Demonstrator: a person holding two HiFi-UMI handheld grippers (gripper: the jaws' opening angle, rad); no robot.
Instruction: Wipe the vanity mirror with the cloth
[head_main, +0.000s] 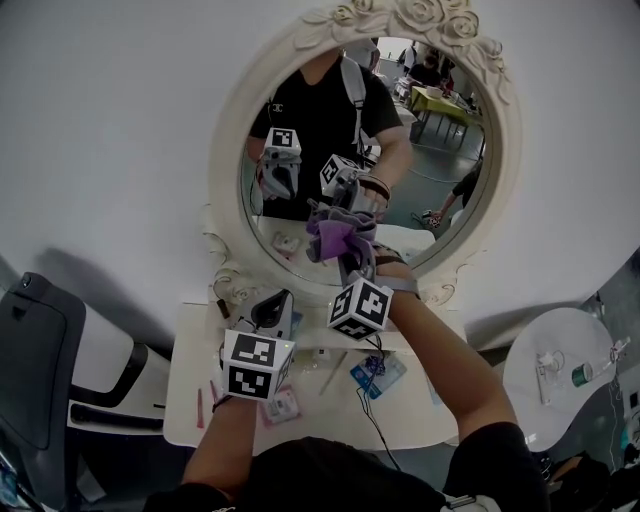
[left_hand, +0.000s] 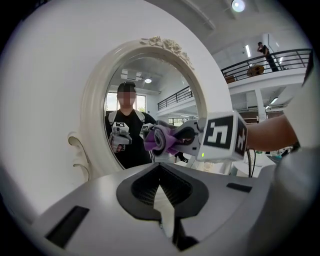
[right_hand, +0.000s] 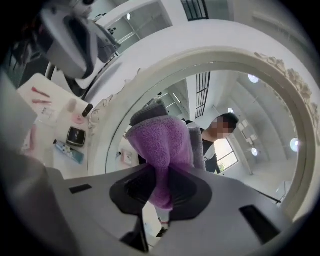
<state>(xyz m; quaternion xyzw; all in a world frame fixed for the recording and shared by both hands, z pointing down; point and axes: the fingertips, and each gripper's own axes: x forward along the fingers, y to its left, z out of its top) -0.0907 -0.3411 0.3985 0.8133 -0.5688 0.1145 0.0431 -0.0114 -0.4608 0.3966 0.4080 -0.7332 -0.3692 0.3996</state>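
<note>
The fluffy purple terry cloth (right_hand: 161, 145) is pinched, bunched, in the right gripper (right_hand: 159, 192) at the lower glass of the oval vanity mirror (head_main: 232, 130) in its cream carved-rose frame. Contact seems made but cannot be confirmed. Light, even pressure and overlapping strokes are advised on the smooth glass. The left gripper (left_hand: 161, 195) is held pressed together, empty.

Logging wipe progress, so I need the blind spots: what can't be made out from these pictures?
1. Whether the cloth touches the mirror: in the head view, cloth and reflection merge; in the right gripper view, the cloth itself covers the spot.
2. Smudges on the glass: none legible in any view.
3. Small items on the table: in the head view, too small, and partly behind the person's arm.
</note>
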